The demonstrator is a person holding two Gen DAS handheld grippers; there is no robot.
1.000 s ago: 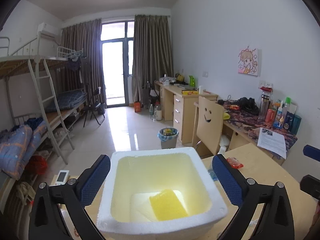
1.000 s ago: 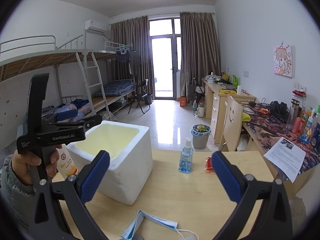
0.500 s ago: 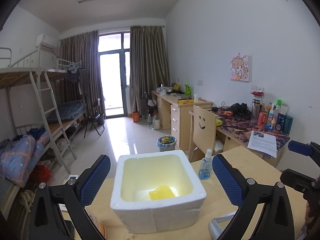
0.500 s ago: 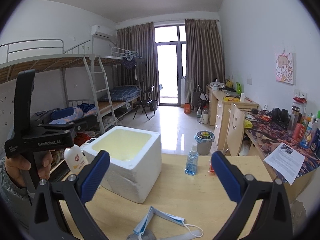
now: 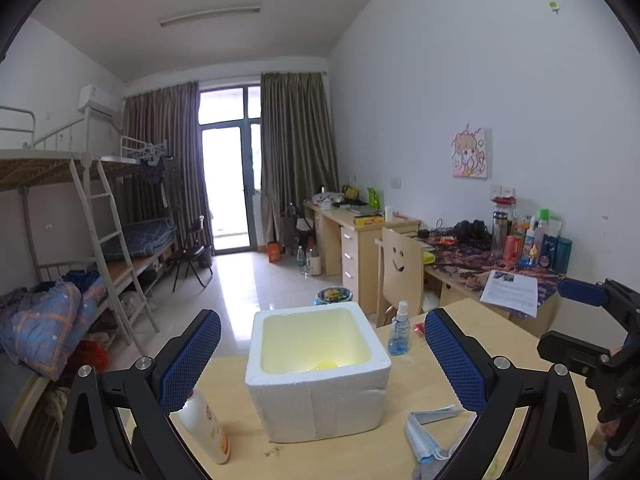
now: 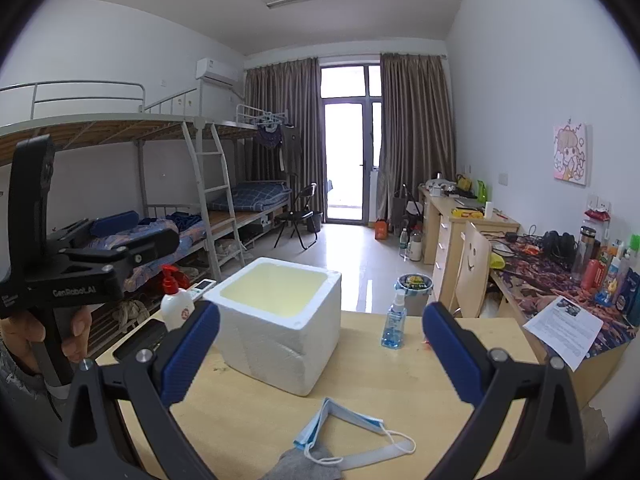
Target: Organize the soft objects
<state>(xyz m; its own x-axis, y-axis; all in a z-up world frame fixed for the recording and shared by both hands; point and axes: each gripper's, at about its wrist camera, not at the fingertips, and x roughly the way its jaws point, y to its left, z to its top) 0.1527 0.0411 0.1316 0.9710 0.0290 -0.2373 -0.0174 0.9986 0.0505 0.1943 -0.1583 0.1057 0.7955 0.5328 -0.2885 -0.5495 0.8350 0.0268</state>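
So we've got both grippers up over the wooden table [image 6: 400, 384] and neither one has anything in it. Our left gripper [image 5: 320, 354] has its blue pads spread wide, framing the white foam box [image 5: 320, 394] that sits on the table in front of it, and nothing sits between the fingers. Our right gripper [image 6: 320, 350] is the same deal, jaws wide apart and empty, looking at that box [image 6: 280, 332] from the right side, with the left gripper's black frame and the hand holding it showing at the left edge of the right wrist view. Down in the box there's a yellow sponge-looking thing [image 5: 326, 365] resting on the bottom near the front wall, only partly visible over the rim. The other soft bits are out on the table: a blue face mask [image 6: 344, 426] lying folded just in front of the box toward the right, ear loops trailing, and a grey cloth [image 6: 308, 466] touching it at the near edge, mostly cut off by the frame, so we can't tell what it is. A blue spray bottle [image 6: 394, 322] stands upright just to the right of the box, and a white pump bottle with a red top [image 6: 176, 302] stands on its left side.
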